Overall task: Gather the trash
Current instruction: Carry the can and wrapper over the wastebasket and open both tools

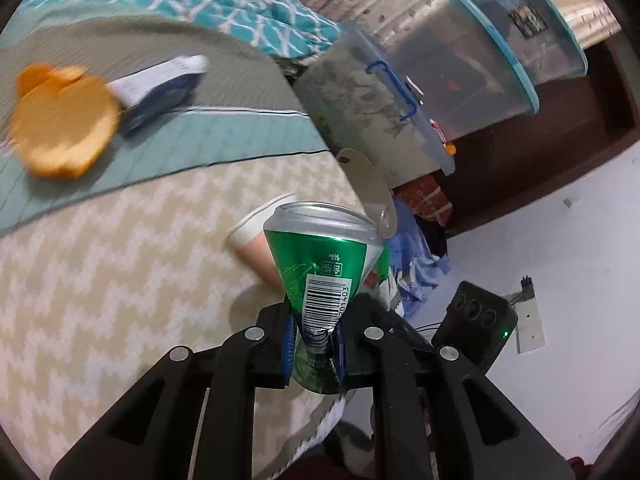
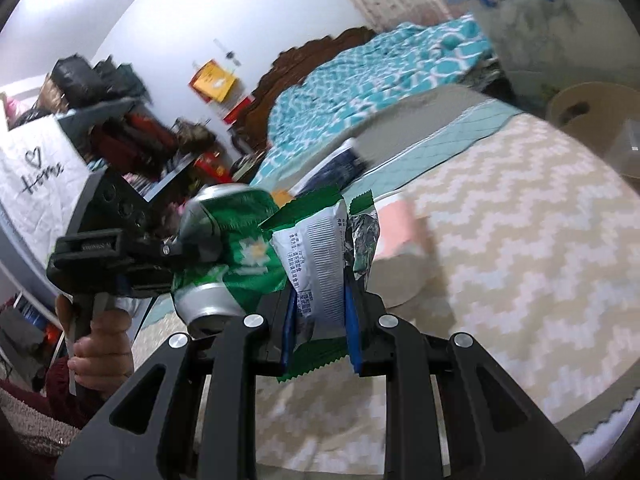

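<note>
Green can (image 1: 320, 256) pinched in L gripper (image 1: 314, 344) fingers; R gripper (image 2: 320, 320) fingers clamp green wrapper (image 2: 316, 264)

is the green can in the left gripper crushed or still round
Crushed. The green can is pinched flat and creased between the left gripper pads.

Home bedroom, quilted bed (image 2: 372, 80), cluttered shelves (image 2: 120, 120)

can (image 1: 320, 256) between left gripper (image 1: 314, 344) fingers | cup (image 1: 256, 240) behind on bed (image 1: 120, 280) | wrapper (image 2: 320, 280) in right gripper (image 2: 320, 320)
</note>
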Action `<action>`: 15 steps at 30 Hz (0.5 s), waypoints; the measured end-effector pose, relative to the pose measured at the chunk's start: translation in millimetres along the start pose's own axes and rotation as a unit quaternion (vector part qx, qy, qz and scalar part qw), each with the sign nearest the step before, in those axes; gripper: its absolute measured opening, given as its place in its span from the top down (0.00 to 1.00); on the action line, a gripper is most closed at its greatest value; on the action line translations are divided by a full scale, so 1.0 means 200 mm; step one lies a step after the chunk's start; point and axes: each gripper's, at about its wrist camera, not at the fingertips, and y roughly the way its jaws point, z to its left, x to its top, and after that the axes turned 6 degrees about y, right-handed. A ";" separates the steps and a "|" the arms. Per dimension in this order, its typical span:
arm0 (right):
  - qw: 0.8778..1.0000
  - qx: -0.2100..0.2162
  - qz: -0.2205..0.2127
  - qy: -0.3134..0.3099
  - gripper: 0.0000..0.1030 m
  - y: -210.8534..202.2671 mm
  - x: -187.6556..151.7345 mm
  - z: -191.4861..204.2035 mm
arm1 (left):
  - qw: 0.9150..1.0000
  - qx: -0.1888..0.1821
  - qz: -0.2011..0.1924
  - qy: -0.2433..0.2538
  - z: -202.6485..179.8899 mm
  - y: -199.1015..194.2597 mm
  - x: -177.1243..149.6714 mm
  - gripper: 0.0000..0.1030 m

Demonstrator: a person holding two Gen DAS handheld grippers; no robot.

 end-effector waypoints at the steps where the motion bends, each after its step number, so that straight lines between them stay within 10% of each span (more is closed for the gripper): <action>1: 1.000 -0.003 -0.006 0.006 0.77 -0.02 0.02 -0.03 | 1.000 -0.001 0.005 0.007 -0.02 0.03 0.03 0.87; 15: 0.986 -0.087 -0.100 0.099 0.77 -0.26 0.50 -0.62 | 0.990 -0.010 0.100 0.104 -0.45 0.91 0.60 0.87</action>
